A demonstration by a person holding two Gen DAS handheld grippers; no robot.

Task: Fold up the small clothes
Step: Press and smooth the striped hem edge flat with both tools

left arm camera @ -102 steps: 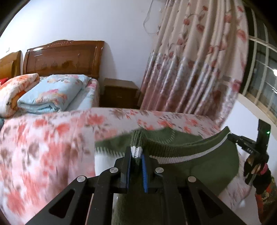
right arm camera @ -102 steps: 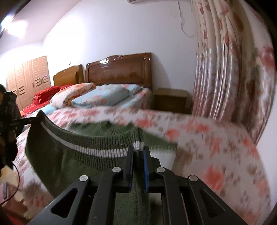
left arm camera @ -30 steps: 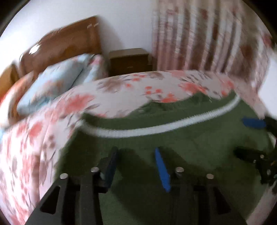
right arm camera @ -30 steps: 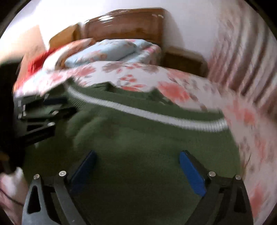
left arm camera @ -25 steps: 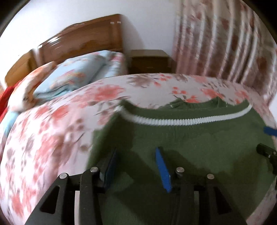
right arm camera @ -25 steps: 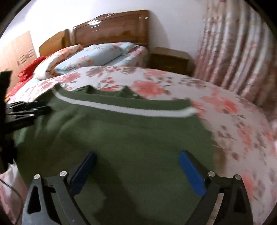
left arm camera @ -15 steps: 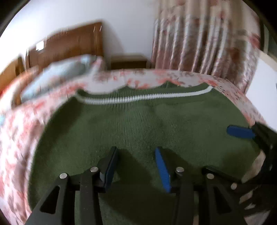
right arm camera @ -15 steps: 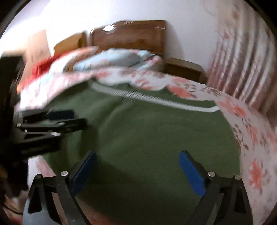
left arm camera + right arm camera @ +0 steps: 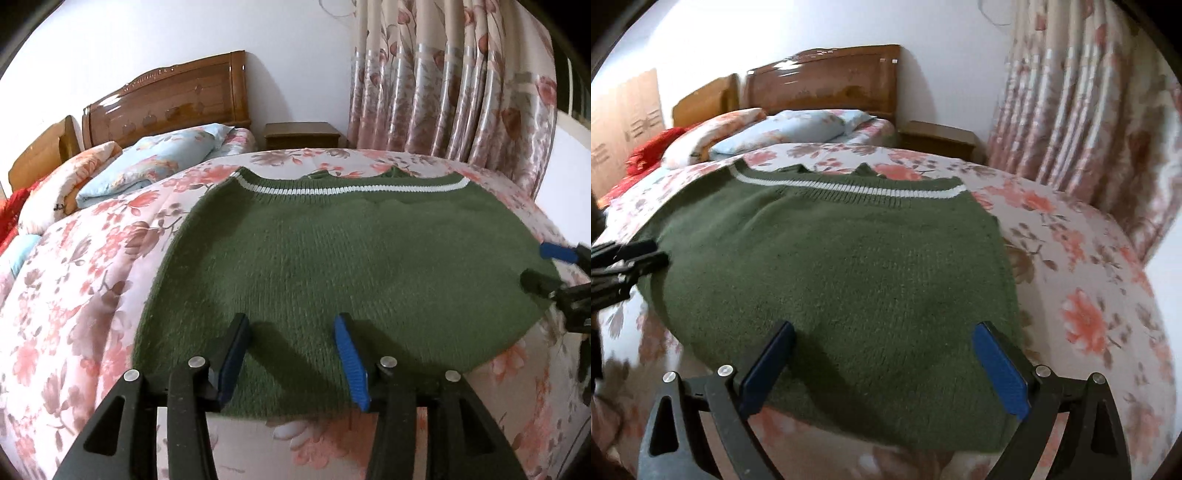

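1 green sweater (image 9: 332, 266) lies flat on the flowered quilt (image 9: 81, 295) at the foot of the bed, its ribbed hem with 1 white stripe (image 9: 347, 190) pointing away toward the headboard (image 9: 166, 99); the folded near edge sits just under the grippers, and its long axis runs side to side across the bed; the knit is thick and fuzzy, the hem band finer and ridged, and 2 small green peaks of fabric poke out beyond the stripe.

The left gripper (image 9: 291, 354) hovers over the near edge with its 2 blue-padded fingers (image 9: 349, 354) spread apart and nothing between them; the right gripper (image 9: 882, 369) stands at the sweater's other near corner (image 9: 1004, 406), jaws spread wider, also holding nothing; each gripper shows at the margin of the other's view, black arms with a blue pad (image 9: 554, 253).

Farther off, 2 glossy carved wooden headboards stand side by side against the white wall; 1 pale blue flowered pillow (image 9: 155, 162) and 1 peach-flowered pillow (image 9: 62, 184) lie below them, with something red (image 9: 653, 151) beyond; 1 brown wooden nightstand (image 9: 301, 134) sits between bed and the long pleated curtain (image 9: 454, 85), which is shiny and printed with pink blossoms.
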